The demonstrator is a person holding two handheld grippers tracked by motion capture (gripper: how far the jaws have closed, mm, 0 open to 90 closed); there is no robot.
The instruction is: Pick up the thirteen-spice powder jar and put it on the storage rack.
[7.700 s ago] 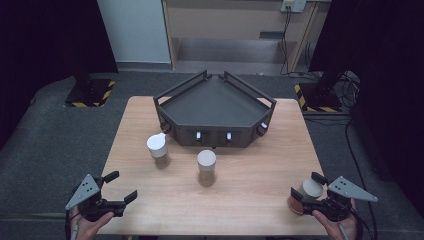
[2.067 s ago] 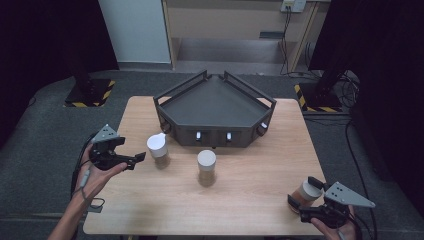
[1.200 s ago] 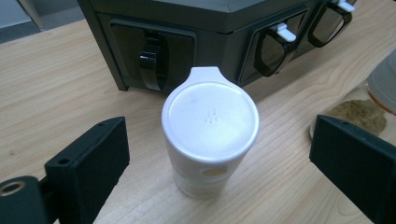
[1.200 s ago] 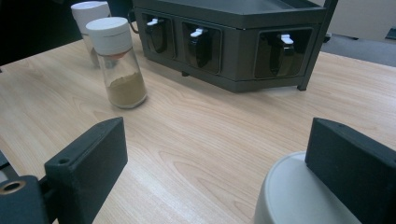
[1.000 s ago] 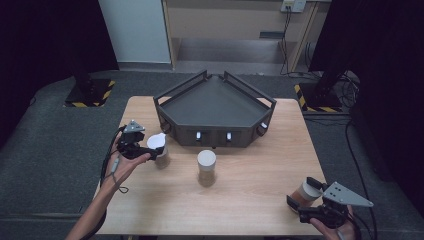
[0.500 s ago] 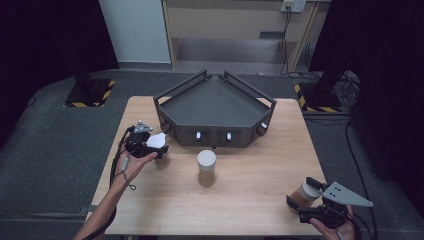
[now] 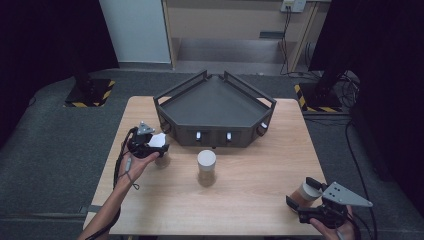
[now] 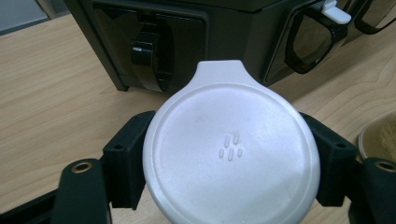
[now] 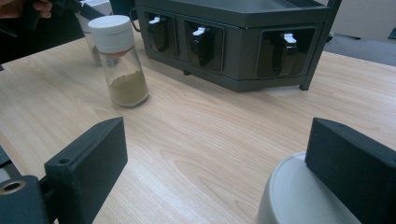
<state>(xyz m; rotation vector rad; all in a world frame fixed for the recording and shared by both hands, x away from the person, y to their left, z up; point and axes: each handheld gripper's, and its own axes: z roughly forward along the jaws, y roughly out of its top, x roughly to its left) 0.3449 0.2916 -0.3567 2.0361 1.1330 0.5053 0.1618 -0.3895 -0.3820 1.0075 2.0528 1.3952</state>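
Observation:
At the table's left stands a glass spice jar (image 7: 161,159) with a white tabbed lid (image 7: 156,140). My left gripper (image 7: 152,145) has just been closing and is now shut on that lid (image 8: 231,149), with its black pads (image 8: 128,163) pressed on both sides. The lid hides the jar body in the left gripper view. A second jar (image 7: 206,167) of tan powder with a white cap stands mid-table (image 9: 119,60). My right gripper (image 7: 312,200) rests open at the near right corner (image 9: 224,154), and a third jar's pale lid (image 9: 299,196) sits against its right jaw.
A dark three-cornered rack (image 7: 215,107) with clip slots along its front (image 9: 243,51) stands at the back middle of the wooden table (image 7: 250,200), close behind the left jar. A rim with tan powder (image 8: 379,135) shows at the left gripper view's right edge.
The left gripper has settled slightly lower around the left jar's lid and closed on it. The right gripper and the other two jars have stayed put.

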